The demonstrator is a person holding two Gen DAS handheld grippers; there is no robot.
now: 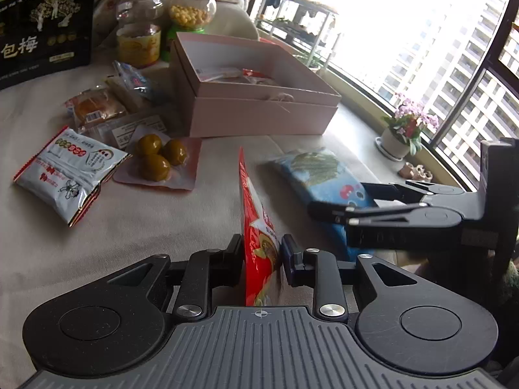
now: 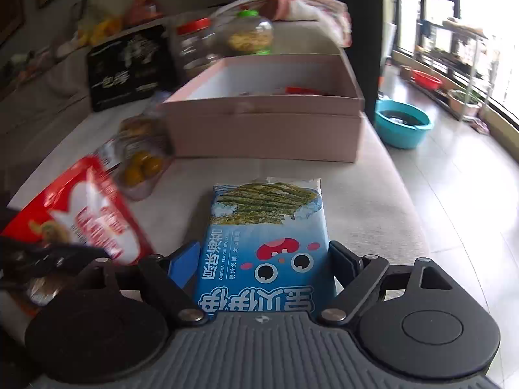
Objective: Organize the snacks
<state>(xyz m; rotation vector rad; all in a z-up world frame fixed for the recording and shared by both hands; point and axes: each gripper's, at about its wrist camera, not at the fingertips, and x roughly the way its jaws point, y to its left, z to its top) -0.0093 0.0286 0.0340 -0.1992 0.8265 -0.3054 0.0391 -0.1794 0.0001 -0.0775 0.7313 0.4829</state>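
A red snack packet (image 1: 258,227) is clamped edge-on between the fingers of the left gripper (image 1: 262,253), held upright above the beige tabletop (image 1: 146,220). At 3 o'clock in the left wrist view, the right gripper (image 1: 327,209) is seen reaching over a blue seaweed snack packet (image 1: 321,175). In the right wrist view, this blue packet (image 2: 266,243) is seen lying flat between the spread fingers of the right gripper (image 2: 264,259), which are not visibly pressed against it. At 12 o'clock an open pink box (image 1: 259,97) is placed, with a few wrapped items inside. At 10 o'clock a white sachet (image 1: 68,175), a vacuum pack of green plums (image 1: 159,159) and a wrapped bun (image 1: 94,105) are laid out.
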